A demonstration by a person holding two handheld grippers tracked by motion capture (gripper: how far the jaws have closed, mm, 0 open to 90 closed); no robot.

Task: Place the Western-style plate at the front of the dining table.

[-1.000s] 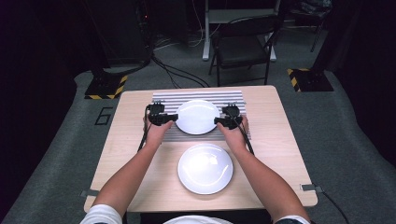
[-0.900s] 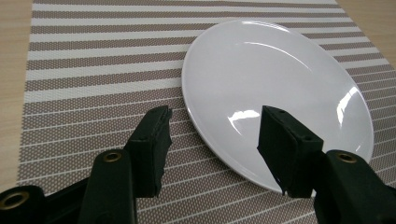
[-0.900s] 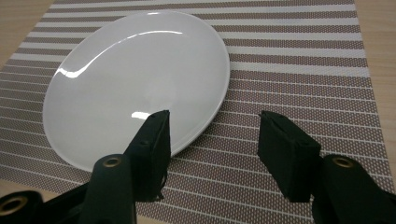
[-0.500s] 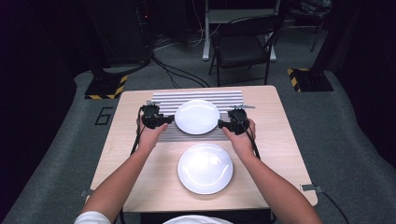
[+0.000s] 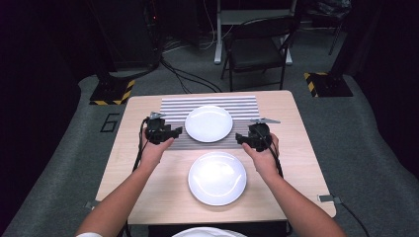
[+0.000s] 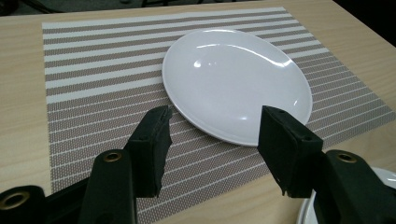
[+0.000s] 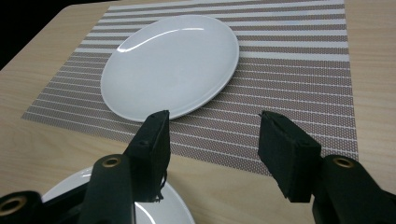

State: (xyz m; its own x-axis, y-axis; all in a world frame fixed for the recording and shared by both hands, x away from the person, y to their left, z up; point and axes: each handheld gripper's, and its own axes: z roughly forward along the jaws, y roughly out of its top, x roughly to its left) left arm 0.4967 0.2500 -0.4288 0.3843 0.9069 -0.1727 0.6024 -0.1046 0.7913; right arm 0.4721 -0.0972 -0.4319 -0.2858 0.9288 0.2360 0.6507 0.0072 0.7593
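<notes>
Change since a second ago: both grippers have drawn back toward the person from the rim of the far plate (image 5: pixel 208 123), which now lies alone on the striped placemat (image 5: pixel 173 105); neither plate has shifted.
Far plate: white, empty, flat on the placemat, ahead of both grippers and between them; in the left gripper view its near edge shows in the gap of the jaws, but farther off and untouched.
Near plate: the near plate (image 5: pixel 217 177), also white and empty, sits on the bare table (image 5: pixel 148 182), closer to the person than either gripper and between the two hands.
Left gripper: the left gripper (image 5: pixel 174 132) hangs over the placemat's left edge, jaws parted, nothing between the pads.
Right gripper: the right gripper (image 5: pixel 240 138) hangs at the placemat's near right edge, jaws parted and holding nothing.
Step in hand: judged as backing off from the far plate, perhaps toward the near one.
Doing it well: keep both grippers lifted clear of the placemat so it does not drag, keep the jaws parted, and if the near plate comes next, approach its rim from both sides evenly.
</notes>
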